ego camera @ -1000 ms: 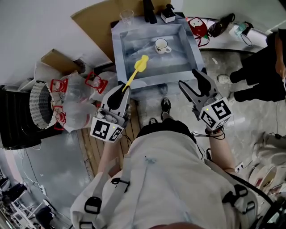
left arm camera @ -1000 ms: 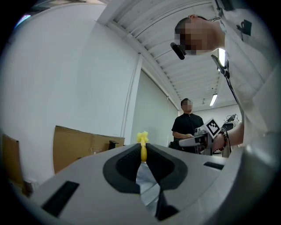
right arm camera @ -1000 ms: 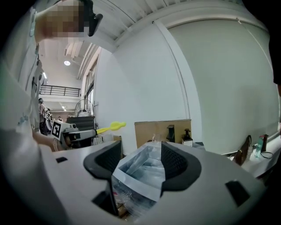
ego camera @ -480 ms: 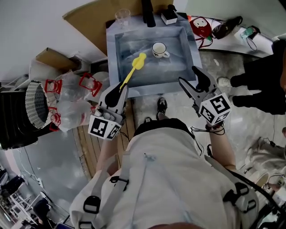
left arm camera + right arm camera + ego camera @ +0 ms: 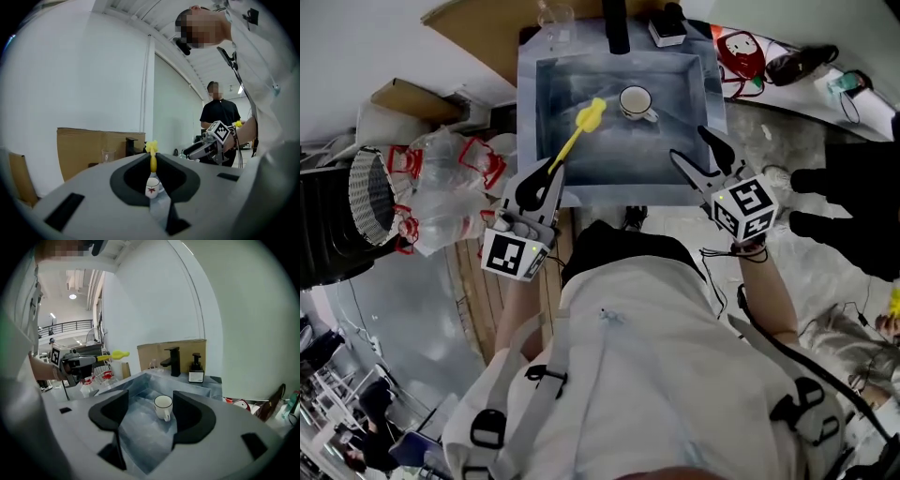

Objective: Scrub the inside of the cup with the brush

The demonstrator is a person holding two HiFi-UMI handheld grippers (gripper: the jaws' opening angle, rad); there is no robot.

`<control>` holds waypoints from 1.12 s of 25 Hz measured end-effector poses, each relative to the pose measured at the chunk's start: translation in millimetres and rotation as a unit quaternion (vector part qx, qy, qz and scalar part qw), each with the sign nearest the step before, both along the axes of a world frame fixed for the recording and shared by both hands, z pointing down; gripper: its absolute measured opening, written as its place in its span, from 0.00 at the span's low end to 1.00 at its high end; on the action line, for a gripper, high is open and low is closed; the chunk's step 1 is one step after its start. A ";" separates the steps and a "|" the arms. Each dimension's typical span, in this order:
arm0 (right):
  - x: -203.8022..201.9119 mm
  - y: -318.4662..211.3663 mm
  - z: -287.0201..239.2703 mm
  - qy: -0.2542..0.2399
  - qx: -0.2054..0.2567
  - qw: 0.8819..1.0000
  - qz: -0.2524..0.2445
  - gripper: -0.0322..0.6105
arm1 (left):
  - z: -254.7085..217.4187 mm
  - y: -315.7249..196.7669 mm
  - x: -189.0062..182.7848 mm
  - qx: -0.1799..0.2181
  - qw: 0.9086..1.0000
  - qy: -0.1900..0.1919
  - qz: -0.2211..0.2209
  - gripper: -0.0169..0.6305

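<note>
Left hand-held gripper (image 5: 547,176) clamps brush (image 5: 578,131) (head pointing toward cup (image 5: 636,100)).

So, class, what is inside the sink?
One white cup stands upright on the sink's floor; the left gripper's yellow brush hangs above. The cup's contents are too small to tell.

The cup (image 5: 636,101) stands in the sink (image 5: 534,131), toward its back. The brush (image 5: 575,139), held in the left tongs (image 5: 548,174), reaches over the sink's left side; the right tongs (image 5: 691,145) hang over its front right rim. A faucet (image 5: 614,24) stands behind.
</note>
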State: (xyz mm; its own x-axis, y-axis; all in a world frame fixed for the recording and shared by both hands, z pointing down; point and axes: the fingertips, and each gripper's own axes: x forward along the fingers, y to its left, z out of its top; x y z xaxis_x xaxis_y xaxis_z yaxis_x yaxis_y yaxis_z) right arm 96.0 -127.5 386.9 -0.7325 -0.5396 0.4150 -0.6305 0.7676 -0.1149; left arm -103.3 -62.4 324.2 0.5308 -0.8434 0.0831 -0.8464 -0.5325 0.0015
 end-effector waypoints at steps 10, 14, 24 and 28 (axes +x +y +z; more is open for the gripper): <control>-10.4 -27.3 52.2 0.033 -0.029 0.999 -0.013 0.49 | 24.9 -21.7 2.8 -0.039 0.999 -0.019 0.004 0.09; -18.9 -39.4 68.3 0.056 -0.031 0.998 -0.021 0.49 | 34.4 -38.1 -1.2 -0.051 0.998 -0.021 0.011 0.09; -39.7 -67.7 112.2 0.099 -0.060 0.993 -0.028 0.49 | 64.6 -63.0 -7.8 -0.082 0.996 -0.022 0.028 0.09; -46.6 -76.0 139.2 0.134 -0.072 0.988 -0.042 0.49 | 73.7 -72.3 -9.4 -0.090 0.995 -0.018 0.032 0.09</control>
State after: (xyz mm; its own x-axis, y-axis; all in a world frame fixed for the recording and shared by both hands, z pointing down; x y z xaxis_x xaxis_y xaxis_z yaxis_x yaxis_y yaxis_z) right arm 49.4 -203.5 526.1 -0.6265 -0.4024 0.6675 -0.5871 0.8069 -0.0646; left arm -112.6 -134.7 397.8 0.5773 -0.7775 0.2495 -0.8118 -0.5794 0.0729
